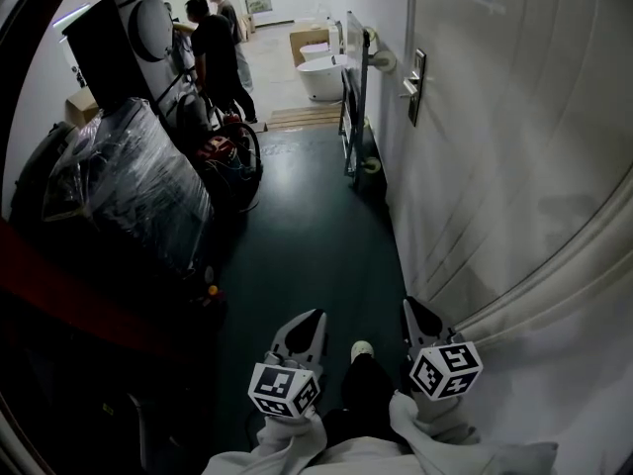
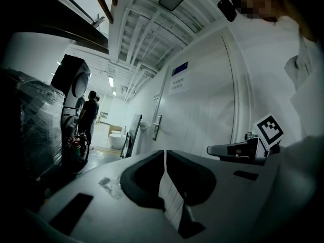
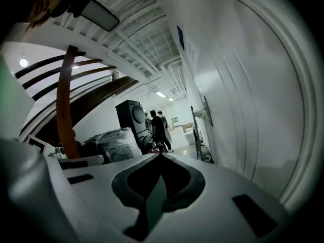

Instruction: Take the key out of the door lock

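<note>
The white door fills the right side of the head view, with its metal handle and lock plate far ahead of me; the key is too small to make out. My left gripper and right gripper hang low near my body over the dark floor, both shut and holding nothing. Seen from the left gripper view, the jaws meet tip to tip, the handle plate is distant, and the right gripper's marker cube is alongside. The right gripper view shows its jaws together and the handle far off.
A plastic-wrapped stack and a black drum machine line the left side. Two people stand down the corridor near a white tub. A metal rack leans on the wall before the handle. My shoe shows between the grippers.
</note>
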`<state>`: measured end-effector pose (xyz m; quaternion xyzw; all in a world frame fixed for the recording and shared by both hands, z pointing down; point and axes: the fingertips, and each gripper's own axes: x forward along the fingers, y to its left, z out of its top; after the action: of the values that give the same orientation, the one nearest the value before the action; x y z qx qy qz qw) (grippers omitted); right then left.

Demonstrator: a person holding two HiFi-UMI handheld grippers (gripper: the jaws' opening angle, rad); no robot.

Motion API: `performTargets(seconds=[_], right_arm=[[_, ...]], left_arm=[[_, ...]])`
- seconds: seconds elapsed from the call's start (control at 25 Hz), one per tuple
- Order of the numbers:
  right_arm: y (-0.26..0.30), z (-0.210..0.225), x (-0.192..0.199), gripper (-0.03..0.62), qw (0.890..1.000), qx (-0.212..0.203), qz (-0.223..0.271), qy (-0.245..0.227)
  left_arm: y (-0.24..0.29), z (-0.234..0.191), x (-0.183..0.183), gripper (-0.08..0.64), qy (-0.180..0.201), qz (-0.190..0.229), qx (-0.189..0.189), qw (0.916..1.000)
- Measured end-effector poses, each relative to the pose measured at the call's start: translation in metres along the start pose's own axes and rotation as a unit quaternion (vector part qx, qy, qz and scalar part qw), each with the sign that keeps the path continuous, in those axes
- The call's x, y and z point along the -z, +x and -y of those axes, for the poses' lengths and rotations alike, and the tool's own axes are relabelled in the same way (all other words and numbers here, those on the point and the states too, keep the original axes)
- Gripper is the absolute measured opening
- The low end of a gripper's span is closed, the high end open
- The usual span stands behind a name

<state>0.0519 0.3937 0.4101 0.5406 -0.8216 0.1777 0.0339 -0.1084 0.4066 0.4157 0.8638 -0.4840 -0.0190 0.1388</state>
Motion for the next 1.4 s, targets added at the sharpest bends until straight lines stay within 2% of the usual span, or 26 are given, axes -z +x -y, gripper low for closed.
performTargets(seconds=[0.32, 0.56, 0.88, 1.16, 1.4], right_arm=[[0.084, 0.04, -0.038, 0.049, 1.0, -0.007, -0.003, 0.001], [0.154, 0.068, -0.07, 0.049, 1.0, -0.017, -0.001, -0.011], [0.226, 0.113, -0.096, 0.049, 1.0, -0.022, 0.0, -0.019], [0.259, 0.136, -0.105, 0.049, 0.999, -0.024, -0.002, -0.025], [0.26, 0.138, -0.1, 0.049, 0.999, -0.027, -0.012, -0.018]], left_arm=[[0.085, -0.042, -0.024, 0.023, -0.002, 0.005, 0.003, 1.0], [0.148, -0.086, -0.042, 0.023, -0.008, 0.011, -0.02, 0.9997], [0.235, -0.119, -0.058, 0.023, 0.001, 0.022, -0.019, 0.9996], [0.286, -0.125, -0.058, 0.023, -0.003, 0.022, -0.004, 0.9997], [0.293, -0.12, -0.051, 0.023, -0.008, 0.006, 0.0, 0.9999]])
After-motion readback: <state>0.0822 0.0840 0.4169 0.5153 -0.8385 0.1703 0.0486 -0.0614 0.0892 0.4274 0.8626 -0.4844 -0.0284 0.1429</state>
